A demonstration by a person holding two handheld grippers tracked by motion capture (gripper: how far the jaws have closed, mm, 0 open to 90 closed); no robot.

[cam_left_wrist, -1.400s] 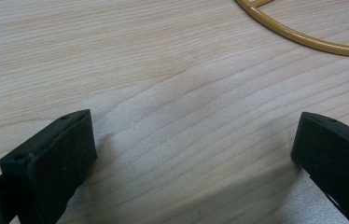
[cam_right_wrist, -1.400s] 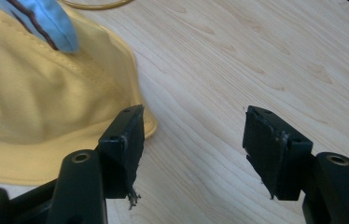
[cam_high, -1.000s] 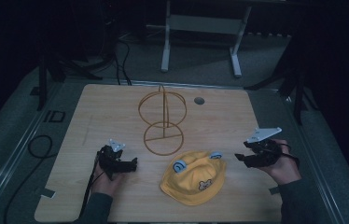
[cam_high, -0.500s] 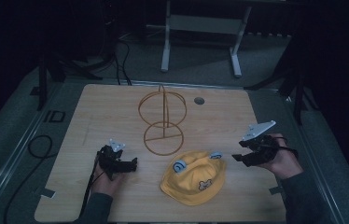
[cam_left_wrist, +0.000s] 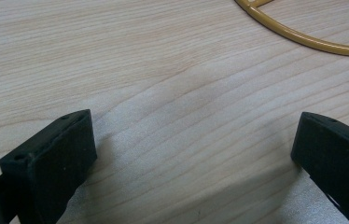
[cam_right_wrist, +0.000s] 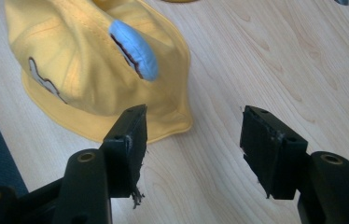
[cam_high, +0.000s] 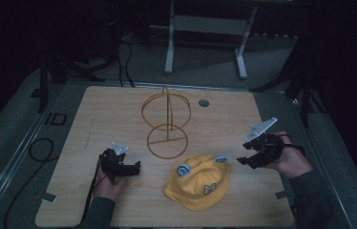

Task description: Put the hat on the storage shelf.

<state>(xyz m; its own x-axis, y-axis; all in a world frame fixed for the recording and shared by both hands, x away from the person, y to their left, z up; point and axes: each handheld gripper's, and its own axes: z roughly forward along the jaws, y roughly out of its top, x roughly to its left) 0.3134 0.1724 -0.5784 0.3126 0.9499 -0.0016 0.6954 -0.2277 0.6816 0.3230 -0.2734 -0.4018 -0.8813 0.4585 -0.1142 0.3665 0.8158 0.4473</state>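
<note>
Nearest, the hat lies flat between both spread, empty grippers, left resting on the table, right raised beside the brim, likely for pickup onto the stand beyond.

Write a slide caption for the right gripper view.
Open right tool poised above the wooden table, beside the yellow hat with its blue ear.

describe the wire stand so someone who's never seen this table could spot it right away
Start at the light wooden table and look to its middle, just beyond the yellow hat. There the wire stand rises: a flat ring base with upright loops on a post. It's the one bare, see-through mustard frame, taller than the soft hat.
</note>
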